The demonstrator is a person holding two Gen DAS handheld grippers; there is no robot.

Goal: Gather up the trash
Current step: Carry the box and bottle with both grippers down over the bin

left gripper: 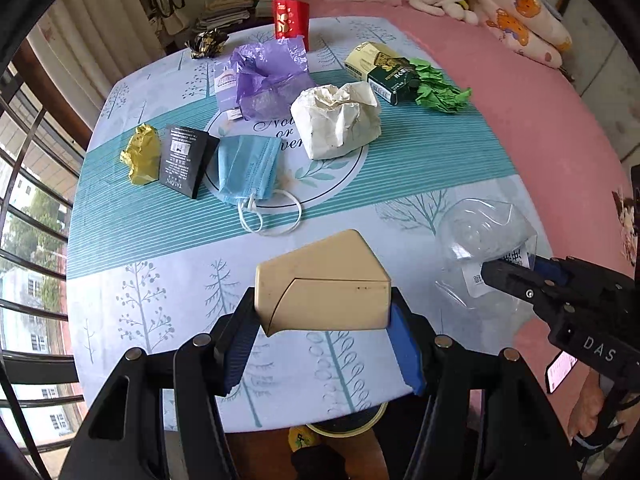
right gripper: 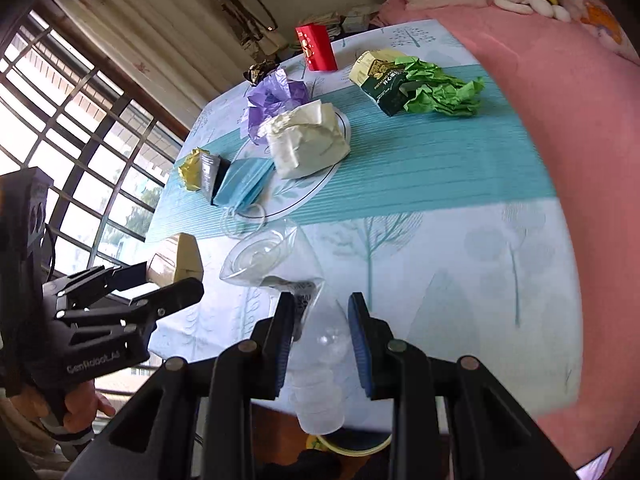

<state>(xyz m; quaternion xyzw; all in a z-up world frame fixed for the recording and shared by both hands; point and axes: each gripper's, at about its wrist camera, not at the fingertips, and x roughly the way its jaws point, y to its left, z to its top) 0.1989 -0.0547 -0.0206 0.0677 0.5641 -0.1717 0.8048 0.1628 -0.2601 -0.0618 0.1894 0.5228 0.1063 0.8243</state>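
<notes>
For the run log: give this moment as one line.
left gripper: shut on beige box | right gripper: shut on clear plastic bottle | table: more trash left

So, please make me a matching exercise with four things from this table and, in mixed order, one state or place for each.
Things:
1. beige box
2. clear plastic bottle
3. blue face mask
4. red packet

States:
A. standing at the table's far edge
B. held in the right gripper
C. lying beside a black packet
D. held in the left gripper

Pairs: 1-D, 2-B, 3-C, 4-A
</notes>
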